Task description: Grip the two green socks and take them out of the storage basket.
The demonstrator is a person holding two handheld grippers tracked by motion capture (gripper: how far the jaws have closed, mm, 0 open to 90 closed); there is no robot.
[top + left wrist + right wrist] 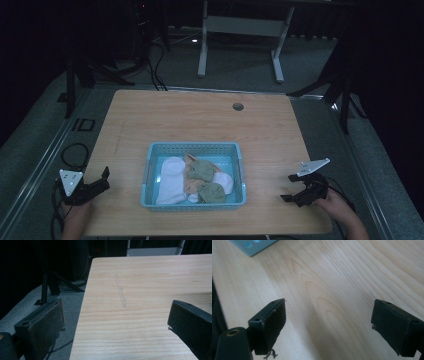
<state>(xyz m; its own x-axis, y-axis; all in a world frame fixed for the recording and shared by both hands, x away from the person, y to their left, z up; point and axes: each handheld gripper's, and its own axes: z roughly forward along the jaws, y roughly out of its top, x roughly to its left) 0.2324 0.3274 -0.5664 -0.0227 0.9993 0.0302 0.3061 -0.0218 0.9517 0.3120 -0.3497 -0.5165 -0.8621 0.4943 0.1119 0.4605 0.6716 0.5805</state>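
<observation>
Both tools sit wide open, holding nothing. The basket (pixel 194 148) of socks (pixel 172 180) lies between them, inboard of each; the left tool (pixel 102 181) looks slightly nearer than the right tool (pixel 292 192).

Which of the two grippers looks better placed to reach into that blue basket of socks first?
Probably the left gripper: it sits nearer the basket, open and empty, beside the white sock. The right gripper, also open and empty, rests farther from the basket's other side. The difference is modest.
</observation>
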